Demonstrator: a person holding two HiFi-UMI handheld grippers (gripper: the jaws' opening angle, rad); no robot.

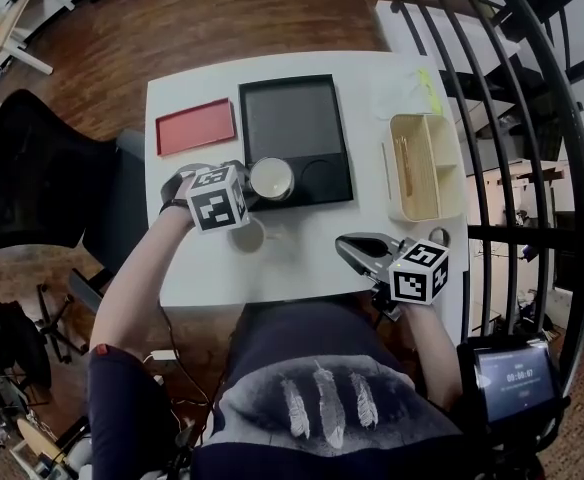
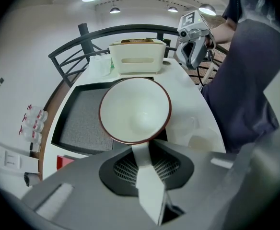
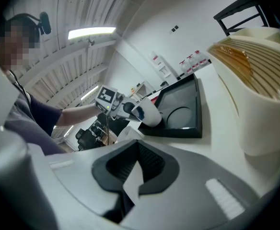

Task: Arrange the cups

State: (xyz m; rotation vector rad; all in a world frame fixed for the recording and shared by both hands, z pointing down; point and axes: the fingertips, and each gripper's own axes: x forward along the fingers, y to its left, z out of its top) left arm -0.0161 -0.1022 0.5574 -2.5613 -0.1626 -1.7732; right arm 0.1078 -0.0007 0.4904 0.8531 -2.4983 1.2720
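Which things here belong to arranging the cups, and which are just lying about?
Part of the job:
- brown-rimmed cup, held by its handle in the left gripper
- second white cup, standing free
- black tray
- right gripper, shut and empty

Lying about:
- red tray
- cream organiser
- black chair

Left to right across the table (image 1: 302,258): small tray (image 1: 195,126), big tray (image 1: 292,118), box (image 1: 424,168), with a cup (image 1: 271,179) at the big tray's near edge, a second cup (image 1: 249,236) just before it.
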